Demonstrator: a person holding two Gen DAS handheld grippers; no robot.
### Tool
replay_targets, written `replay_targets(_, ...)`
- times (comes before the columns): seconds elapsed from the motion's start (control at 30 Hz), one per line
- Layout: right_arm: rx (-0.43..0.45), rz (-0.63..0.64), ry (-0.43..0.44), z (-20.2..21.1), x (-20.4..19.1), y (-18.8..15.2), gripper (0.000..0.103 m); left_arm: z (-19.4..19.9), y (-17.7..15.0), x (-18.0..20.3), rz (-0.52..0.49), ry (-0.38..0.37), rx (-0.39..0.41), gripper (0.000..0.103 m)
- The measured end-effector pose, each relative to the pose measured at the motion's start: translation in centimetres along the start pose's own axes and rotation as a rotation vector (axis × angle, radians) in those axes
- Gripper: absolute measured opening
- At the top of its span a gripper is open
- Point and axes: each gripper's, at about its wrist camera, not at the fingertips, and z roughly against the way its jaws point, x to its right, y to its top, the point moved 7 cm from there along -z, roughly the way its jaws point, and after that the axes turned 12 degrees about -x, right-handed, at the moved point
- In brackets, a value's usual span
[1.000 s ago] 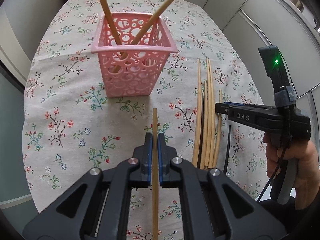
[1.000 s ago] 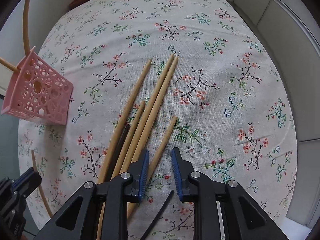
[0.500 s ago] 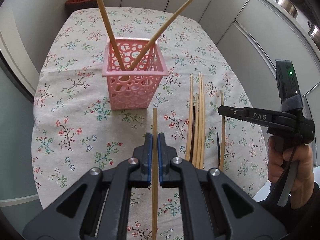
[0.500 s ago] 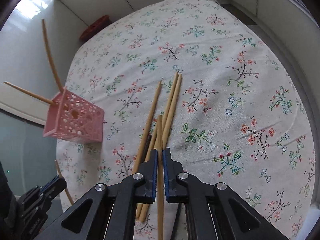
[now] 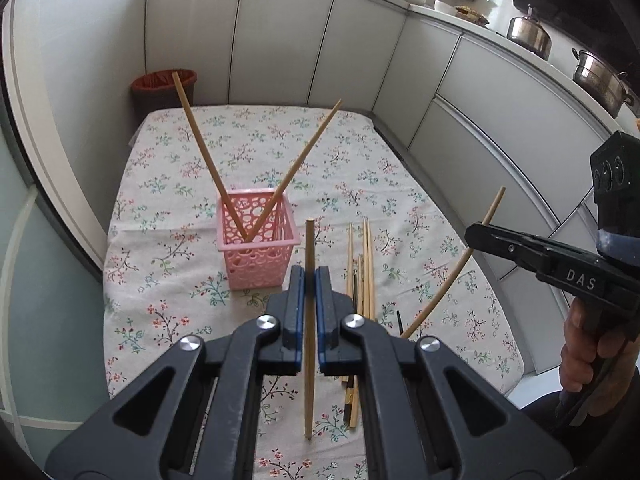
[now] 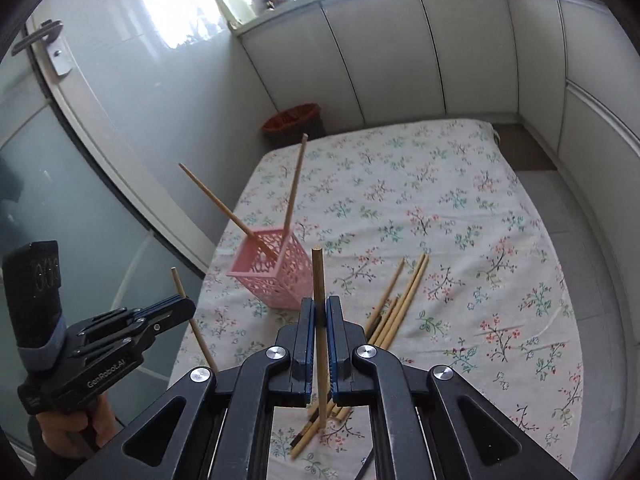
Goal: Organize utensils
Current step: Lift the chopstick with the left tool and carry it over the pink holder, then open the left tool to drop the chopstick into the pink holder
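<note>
A pink perforated basket (image 5: 258,242) (image 6: 276,274) stands on the floral tablecloth with two wooden chopsticks leaning out of it in a V. My left gripper (image 5: 309,276) is shut on one wooden chopstick (image 5: 309,248), held above the table just in front of the basket. My right gripper (image 6: 318,310) is shut on another wooden chopstick (image 6: 318,276), lifted above the cloth to the right of the basket; in the left wrist view that gripper (image 5: 474,236) shows at the right with its chopstick (image 5: 494,204). Several loose chopsticks (image 5: 366,264) (image 6: 404,296) lie flat on the cloth.
The table (image 5: 168,216) is ringed by white cabinets (image 5: 280,40). A red-lined bin (image 5: 164,86) stands beyond its far edge. Pots (image 5: 528,32) sit on the counter at right. A thin dark chopstick (image 5: 355,286) lies among the wooden ones.
My right gripper closed on a wooden chopstick from the pile and lifted it high. Both grippers rose and tilted up, so the basket now looks smaller and cabinets show.
</note>
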Motion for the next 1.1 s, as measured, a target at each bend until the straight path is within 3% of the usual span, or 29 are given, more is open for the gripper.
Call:
replay_targets(0.17, 0.095, 0.037, 0.000, 3.1, -1.5, 0.9, 0.006, 2.7, 1.2, -0.2, 0.006, 0.005, 0.115, 0.006)
replay_targets(0.37, 0.200, 0.080, -0.030, 6.0, -3.1, 2.2, 0.006, 7.0, 3.1, -0.6, 0.025, 0.036, 0.331, 0.006)
replay_targets(0.6, 0.210, 0.079, -0.001, 5.7, -3.6, 3.3, 0.006, 10.1, 5.2, -1.2, 0.032, 0.084, 0.539, 0.006)
replay_targets(0.83, 0.200, 0.070, -0.001, 5.2, -3.3, 3.3, 0.006, 7.7, 6.7, -2.7, 0.059, 0.155, 0.556, 0.006)
replay_targets(1.1, 0.191, 0.053, -0.007, 4.8, -2.4, 3.1, 0.006, 4.1, 7.2, -4.0, 0.095, 0.195, 0.515, 0.006)
